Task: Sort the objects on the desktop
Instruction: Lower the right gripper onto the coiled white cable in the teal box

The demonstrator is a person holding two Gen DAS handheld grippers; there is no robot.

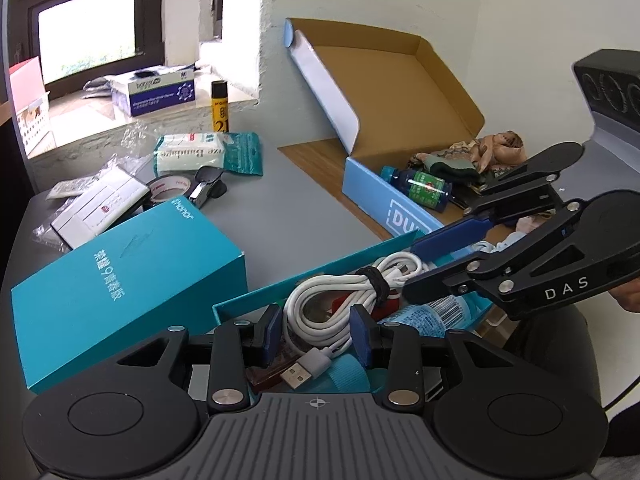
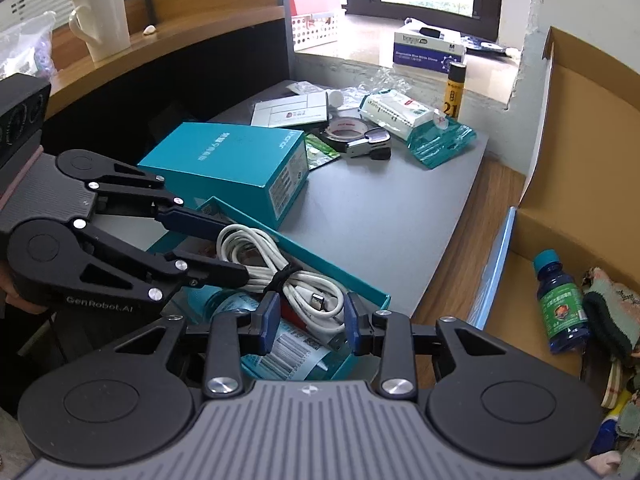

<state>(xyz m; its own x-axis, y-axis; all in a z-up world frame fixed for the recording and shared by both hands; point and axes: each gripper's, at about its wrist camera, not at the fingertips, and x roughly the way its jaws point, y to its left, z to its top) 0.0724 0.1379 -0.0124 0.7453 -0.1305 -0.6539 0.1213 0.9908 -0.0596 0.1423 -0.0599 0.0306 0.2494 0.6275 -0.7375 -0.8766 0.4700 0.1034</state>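
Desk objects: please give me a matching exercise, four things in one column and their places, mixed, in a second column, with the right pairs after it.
Things
1. white USB cable
2. blue medicine bottle
3. stapler
4. yellow glue stick

Places
A. standing upright at the back of the grey desk, near the window ledge
B. lying in the open cardboard box beside cloth items
C. coiled in the open teal box
D. lying on the grey desk next to a roll of tape

Pairs: 1-C, 2-B, 3-D, 4-A
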